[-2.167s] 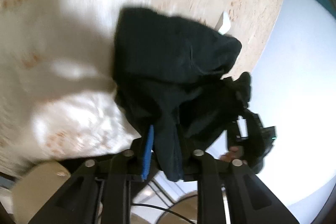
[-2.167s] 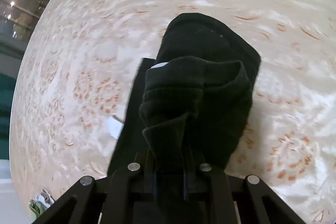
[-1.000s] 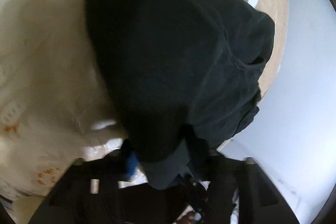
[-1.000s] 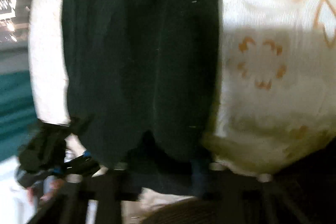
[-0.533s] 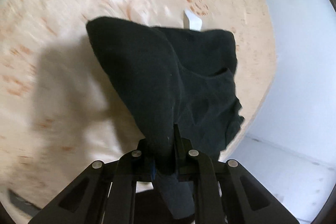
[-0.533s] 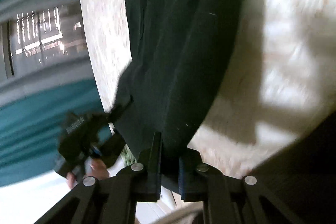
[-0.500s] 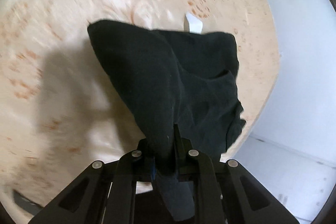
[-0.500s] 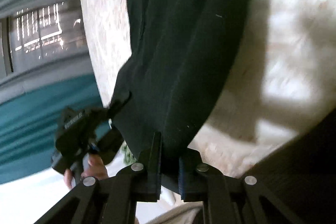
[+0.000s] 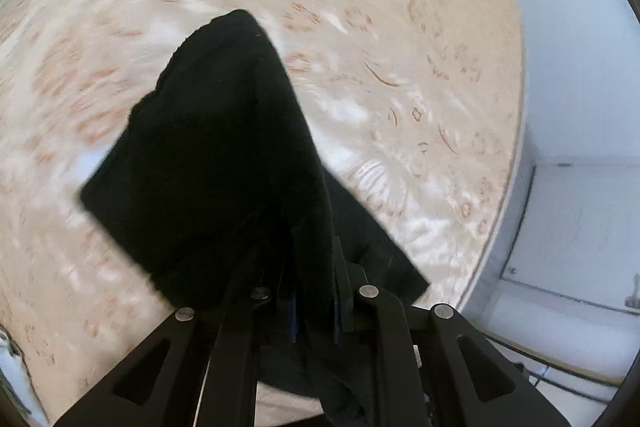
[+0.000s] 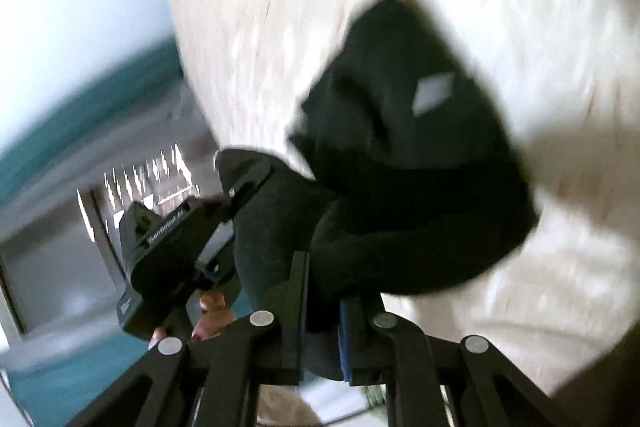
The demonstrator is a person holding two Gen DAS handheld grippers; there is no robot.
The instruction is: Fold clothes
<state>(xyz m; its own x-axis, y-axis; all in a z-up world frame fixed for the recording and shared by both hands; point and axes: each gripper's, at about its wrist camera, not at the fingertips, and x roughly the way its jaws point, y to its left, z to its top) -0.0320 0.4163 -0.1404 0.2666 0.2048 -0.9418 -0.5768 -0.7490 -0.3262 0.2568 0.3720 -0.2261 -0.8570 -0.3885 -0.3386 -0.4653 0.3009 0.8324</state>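
Right now both grippers have hold of one black garment above a round table w/ a cream, orange-patterned cloth. Left gripper is pinched down on a thick bunch of fabric, jaws nearly closed w/ cloth filling the gap; from there the garment runs up and away from the claw, long axis pointing fwd-left, ending in a rounded corner toward the table's middle. A lower layer spreads to the right of the jaws, close to the table rim. Right gripper is likewise clamped on a fold, fabric bulging out past its fingers; a pale tag shows on the cloth beyond. Right-wrist view also catches the left tool at lower left, w/ the person's fingers on its handle, so the two claws sit close together on the near edge. Judging by this, the garment is bunched or part-doubled and mostly lifted; whether it's being spread out or carried over into a fold, can't tell. Nothing else on the cloth blocks the way; right view is motion-blurred.
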